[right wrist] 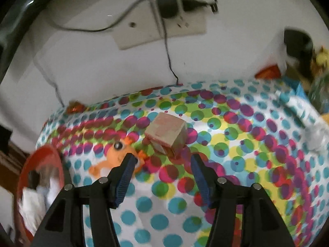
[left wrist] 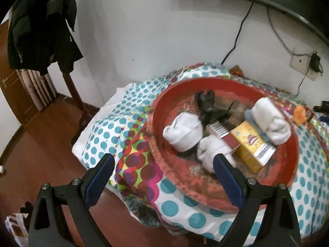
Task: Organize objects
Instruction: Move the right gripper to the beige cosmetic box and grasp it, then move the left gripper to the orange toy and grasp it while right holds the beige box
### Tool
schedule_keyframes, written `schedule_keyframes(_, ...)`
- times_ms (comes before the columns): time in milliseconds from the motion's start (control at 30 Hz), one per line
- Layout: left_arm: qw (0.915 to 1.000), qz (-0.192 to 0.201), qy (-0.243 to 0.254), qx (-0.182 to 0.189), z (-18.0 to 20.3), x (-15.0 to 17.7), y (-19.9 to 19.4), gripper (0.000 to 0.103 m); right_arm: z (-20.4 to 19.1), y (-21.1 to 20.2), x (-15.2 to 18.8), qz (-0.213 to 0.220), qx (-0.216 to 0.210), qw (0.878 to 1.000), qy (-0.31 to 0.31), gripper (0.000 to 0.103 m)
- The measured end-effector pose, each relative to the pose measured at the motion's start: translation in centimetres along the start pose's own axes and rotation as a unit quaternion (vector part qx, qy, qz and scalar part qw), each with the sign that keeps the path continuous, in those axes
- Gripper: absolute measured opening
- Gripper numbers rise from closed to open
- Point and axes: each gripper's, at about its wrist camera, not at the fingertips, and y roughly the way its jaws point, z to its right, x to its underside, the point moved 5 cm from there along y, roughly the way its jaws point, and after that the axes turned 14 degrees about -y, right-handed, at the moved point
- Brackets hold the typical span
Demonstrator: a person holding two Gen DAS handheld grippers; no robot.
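Observation:
A round red tray (left wrist: 156,127) lies on a table under a dotted cloth (left wrist: 115,123). Inside it are rolled white socks (left wrist: 183,133), a dark sock bundle (left wrist: 207,105), a red box (left wrist: 222,133) and a yellow box (left wrist: 253,144). My left gripper (left wrist: 164,164) hangs open over the tray's near rim, nothing between its fingers. In the right wrist view my right gripper (right wrist: 163,160) stands open just short of a small pinkish-brown box (right wrist: 166,133) on the cloth. An orange plush toy (right wrist: 117,156) lies beside its left finger. The tray's edge (right wrist: 47,154) shows at the left.
A white wall with a socket plate (right wrist: 160,28) and cables runs behind the table. A dark jacket (left wrist: 41,24) hangs on a stand over the wooden floor (left wrist: 41,144). Clutter, including a plastic bag (right wrist: 316,94), sits at the table's far right.

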Motion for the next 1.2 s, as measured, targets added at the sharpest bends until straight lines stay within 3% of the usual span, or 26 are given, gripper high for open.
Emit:
schedule_keyframes(100,0.9997,0.003,0.012,0.019,1.1,-0.7,-1.1,0.101,0.1,1.4,-0.8,-0.009,0.004,0.999,0.031,0.058)
schedule_keyframes(267,0.9978,0.018,0.051,0.039,3.8,-2.1,-2.8,0.103,-0.2,3.6,-1.5,-0.027,0.048,0.998,0.033,0.059)
schedule_keyframes(533,0.9901,0.008,0.109,0.088,11.6,-2.9,-2.9,0.103,0.1,6.2,-1.4,-0.037,0.078,0.996,0.011,0.059)
schedule_keyframes(667,0.9804,0.004,0.153,0.124,17.7,-2.4,-2.6,0.103,0.3,6.5,-1.8,-0.022,0.076,0.997,-0.025,0.056)
schedule_keyframes(900,0.9572,-0.062,0.201,0.199,28.4,-0.9,0.7,0.103,1.6,3.9,-0.7,0.015,0.068,0.994,-0.089,0.056)
schedule_keyframes(1133,0.9426,-0.117,0.254,0.183,36.1,0.4,6.8,0.103,4.1,-0.1,3.0,0.023,0.053,0.991,-0.118,0.056)
schedule_keyframes(1200,0.9336,-0.151,0.256,0.201,37.5,0.9,8.2,0.103,4.5,-1.0,4.0,0.023,0.040,0.992,-0.119,0.056)
